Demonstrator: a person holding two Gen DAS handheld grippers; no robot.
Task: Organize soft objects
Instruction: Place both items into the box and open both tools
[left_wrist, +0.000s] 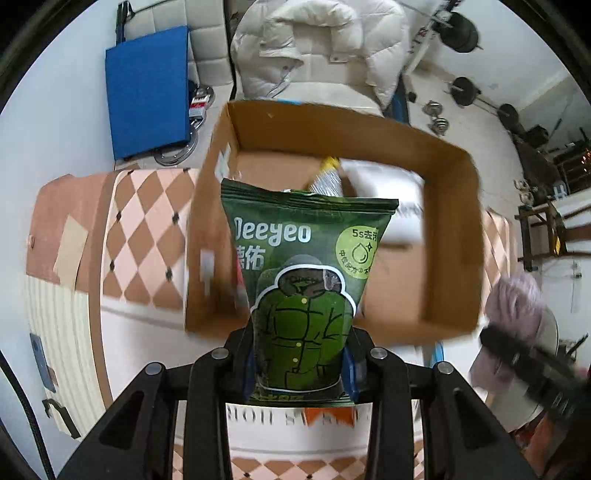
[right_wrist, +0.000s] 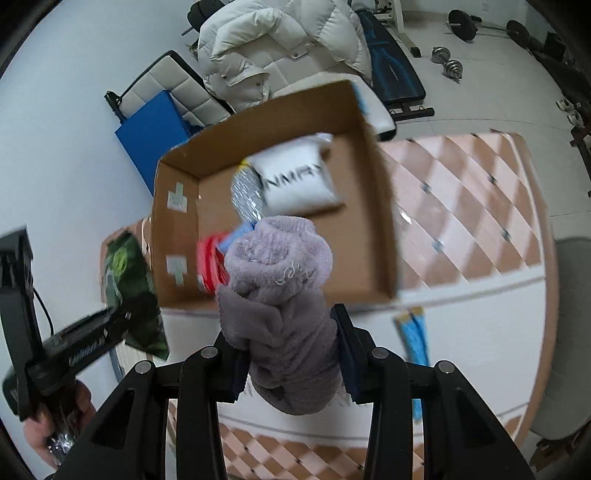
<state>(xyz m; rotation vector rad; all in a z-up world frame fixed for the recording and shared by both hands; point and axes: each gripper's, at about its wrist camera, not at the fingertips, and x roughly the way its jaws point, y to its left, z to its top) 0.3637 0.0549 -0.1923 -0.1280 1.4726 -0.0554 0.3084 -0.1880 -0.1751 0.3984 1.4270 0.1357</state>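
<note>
A checkered orange-and-cream bench (right_wrist: 476, 206) fills the right and lower parts of the right wrist view. On it sits an open cardboard box (right_wrist: 373, 192), centre frame, the largest container in sight. Inside the box, toward its upper middle, lies a white packet (right_wrist: 299, 181) printed with dark letters that read roughly "NMRY"; the start of the word is blurred. Beside it on the left is a silvery pouch (right_wrist: 245, 194) with a yellow tip, its print too smeared to read. Lower left in the box are a red item (right_wrist: 208, 264) and a blue scrap, both motion-blurred and partly hidden behind the towel.

A white puffer jacket (left_wrist: 317, 48) is draped at the top of the left wrist view, with a blue pad (left_wrist: 147, 92) to its left.

The left tongs (left_wrist: 301, 373) clamp narrowly on a green packet (left_wrist: 306, 266), held upright in the centre of the left wrist view in front of the box. It reads "Deeyeo" with Chinese characters below, a round "5s" badge and a drawn green jacket; its lower edge is cut off by the tongs.

The right tongs (right_wrist: 291, 363) grip a lilac rolled towel (right_wrist: 280, 295), centre frame before the box, with pale stitched lettering too small to read.
</note>
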